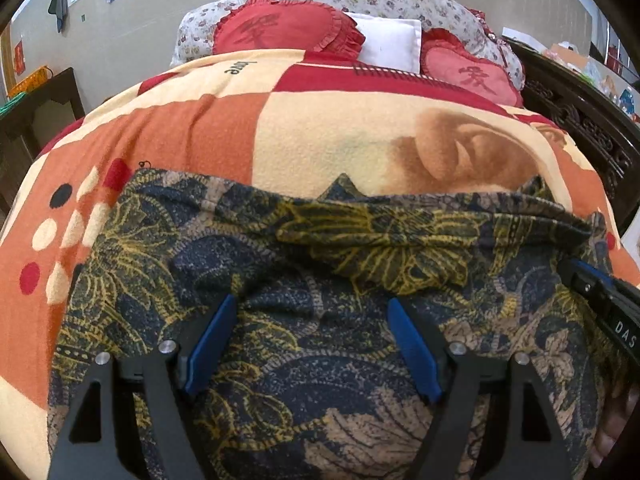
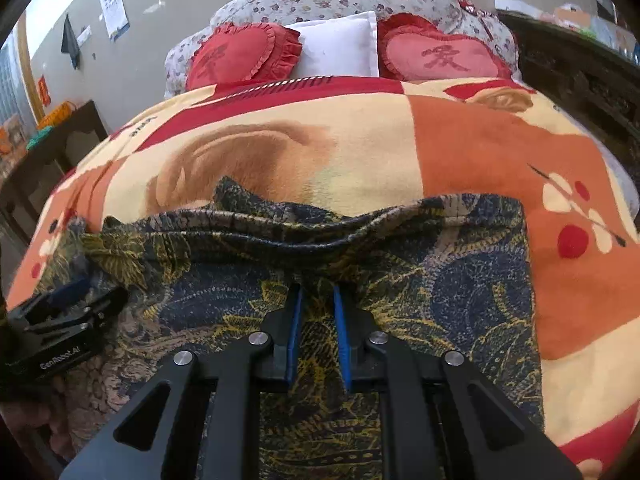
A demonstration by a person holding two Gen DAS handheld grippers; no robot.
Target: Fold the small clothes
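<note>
A dark blue garment with a yellow and tan leaf print (image 1: 320, 248) lies spread on the orange and cream blanket (image 1: 320, 128), its far edge doubled over into a thick rumpled fold. My left gripper (image 1: 312, 301) hovers over the middle of the cloth with its blue pads wide open and nothing pinched between them. In the right wrist view the same garment (image 2: 460, 280) fills the lower frame. My right gripper (image 2: 317, 289) has its pads close together, with a ridge of the garment caught between them just below the fold. Each gripper shows at the edge of the other's view.
Two red heart cushions (image 2: 244, 54) and a white pillow (image 2: 340, 46) lie against floral bedding at the head of the bed. Dark carved wood (image 1: 580, 120) runs along the right side. A dark side table (image 2: 60, 144) stands to the left by the wall.
</note>
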